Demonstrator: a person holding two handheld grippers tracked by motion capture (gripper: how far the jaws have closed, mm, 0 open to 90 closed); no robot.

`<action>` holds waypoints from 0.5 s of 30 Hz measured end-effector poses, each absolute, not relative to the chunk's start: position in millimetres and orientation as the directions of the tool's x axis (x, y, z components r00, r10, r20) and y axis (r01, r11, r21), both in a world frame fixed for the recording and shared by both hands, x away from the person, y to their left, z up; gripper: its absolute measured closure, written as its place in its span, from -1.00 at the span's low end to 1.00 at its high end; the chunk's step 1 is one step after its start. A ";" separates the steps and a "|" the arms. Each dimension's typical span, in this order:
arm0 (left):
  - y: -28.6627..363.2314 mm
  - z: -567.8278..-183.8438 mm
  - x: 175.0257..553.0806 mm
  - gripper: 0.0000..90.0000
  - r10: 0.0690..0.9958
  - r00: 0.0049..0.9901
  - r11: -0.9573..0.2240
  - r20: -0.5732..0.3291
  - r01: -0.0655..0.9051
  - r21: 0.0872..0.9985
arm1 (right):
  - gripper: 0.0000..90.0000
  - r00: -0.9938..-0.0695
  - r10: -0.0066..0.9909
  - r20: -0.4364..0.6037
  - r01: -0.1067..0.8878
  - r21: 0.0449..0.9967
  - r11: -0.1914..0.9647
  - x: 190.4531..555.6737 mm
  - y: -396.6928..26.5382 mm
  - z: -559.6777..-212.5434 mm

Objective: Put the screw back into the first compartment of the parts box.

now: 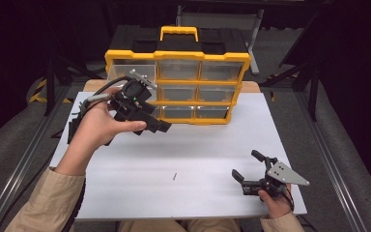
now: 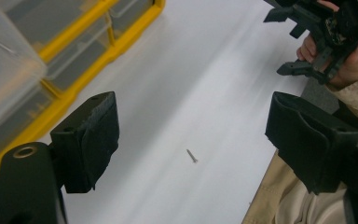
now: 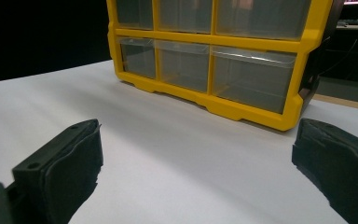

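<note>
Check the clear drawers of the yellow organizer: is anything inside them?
The drawers of the yellow organizer that show clearly look empty through their clear fronts. In the high view the left gripper covers part of the left column, so those drawers cannot be fully checked.

Beige sleeves (image 1: 43, 200); black claws (image 1: 162, 126) with padded jaws, one bearing a grey triangular plate (image 1: 286, 174).

White table (image 1: 125, 193), grey floor (image 1: 14, 140), dark bkgd, maybe metal frame rails (image 1: 29, 145)

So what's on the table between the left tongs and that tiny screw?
Nothing: in the left gripper view the open left tongs look down on the screw across bare white table. The high view shows that too.
</note>
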State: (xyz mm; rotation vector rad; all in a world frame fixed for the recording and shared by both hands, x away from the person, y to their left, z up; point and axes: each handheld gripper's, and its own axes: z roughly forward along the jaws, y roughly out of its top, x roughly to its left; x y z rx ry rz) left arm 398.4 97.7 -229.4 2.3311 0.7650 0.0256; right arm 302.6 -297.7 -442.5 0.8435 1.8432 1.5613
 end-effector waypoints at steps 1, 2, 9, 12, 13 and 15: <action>97.7 -234.2 398.0 -0.60 0.528 0.829 -0.600 -0.183 0.517 0.610 | -0.95 -0.635 0.772 -0.031 0.100 0.987 0.122 302.6 -298.2 -442.5; 97.7 -237.6 397.5 -0.60 0.530 0.828 -0.598 -0.184 0.519 0.611 | -0.95 -0.634 0.773 -0.028 0.103 0.988 0.120 302.7 -298.0 -442.6; 98.9 -270.7 391.7 -0.62 0.532 0.827 -0.596 -0.181 0.517 0.614 | -0.95 -0.634 0.773 -0.027 0.103 0.988 0.119 302.7 -297.8 -442.6; 98.6 -284.0 388.9 -0.62 0.534 0.827 -0.598 -0.177 0.517 0.612 | -0.95 -0.635 0.772 -0.026 0.100 0.988 0.116 302.5 -297.4 -442.5; 97.7 -290.0 387.8 -0.62 0.533 0.828 -0.602 -0.172 0.515 0.610 | -0.95 -0.635 0.772 -0.028 0.101 0.988 0.118 302.5 -297.4 -442.6; 96.6 -298.7 386.6 -0.63 0.528 0.829 -0.602 -0.182 0.517 0.608 | -0.95 -0.635 0.772 -0.027 0.103 0.988 0.119 302.5 -297.2 -442.7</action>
